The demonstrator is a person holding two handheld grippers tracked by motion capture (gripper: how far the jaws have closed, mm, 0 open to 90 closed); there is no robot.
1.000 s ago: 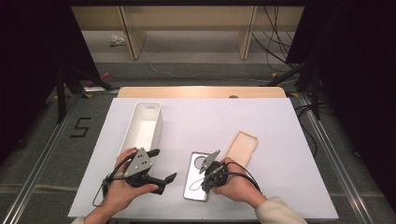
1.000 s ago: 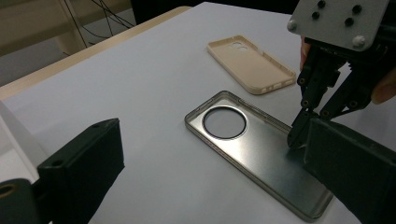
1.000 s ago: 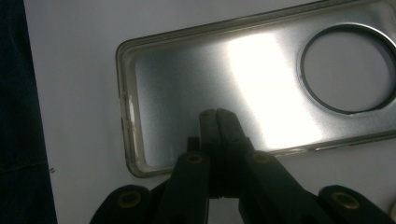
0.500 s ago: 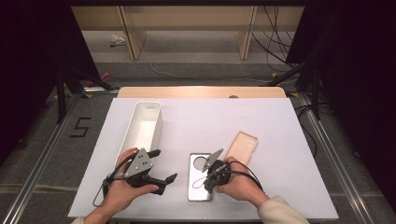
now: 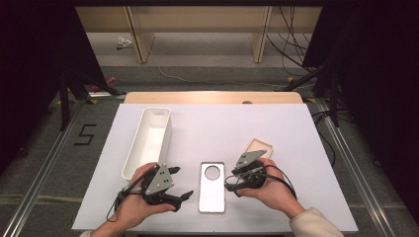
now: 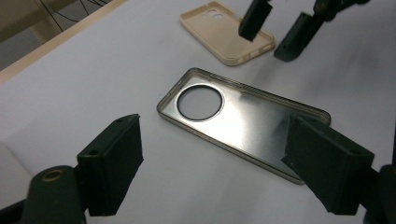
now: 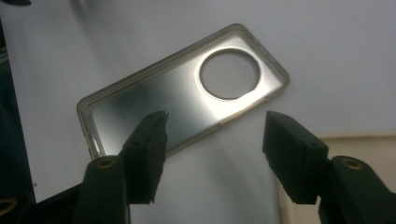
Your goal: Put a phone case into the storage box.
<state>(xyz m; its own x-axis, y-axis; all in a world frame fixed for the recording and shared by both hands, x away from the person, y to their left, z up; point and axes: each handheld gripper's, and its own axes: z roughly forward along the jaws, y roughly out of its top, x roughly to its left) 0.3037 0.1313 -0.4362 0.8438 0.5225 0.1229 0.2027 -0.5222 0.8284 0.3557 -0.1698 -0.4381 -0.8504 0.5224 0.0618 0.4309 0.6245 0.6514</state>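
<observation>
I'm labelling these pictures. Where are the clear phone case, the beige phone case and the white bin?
clear phone case [image 5: 212, 193], high view, flat back below the round camera hole
beige phone case [image 6: 219, 29], left gripper view, inner face
white bin [image 5: 165, 129], high view, right long wall

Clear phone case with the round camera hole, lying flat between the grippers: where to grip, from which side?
Take the clear phone case by a raised long side rim, low from its right, where the right gripper hangs open. It lies flat, cavity up, so probably only the thin rim offers a pinch.
</observation>
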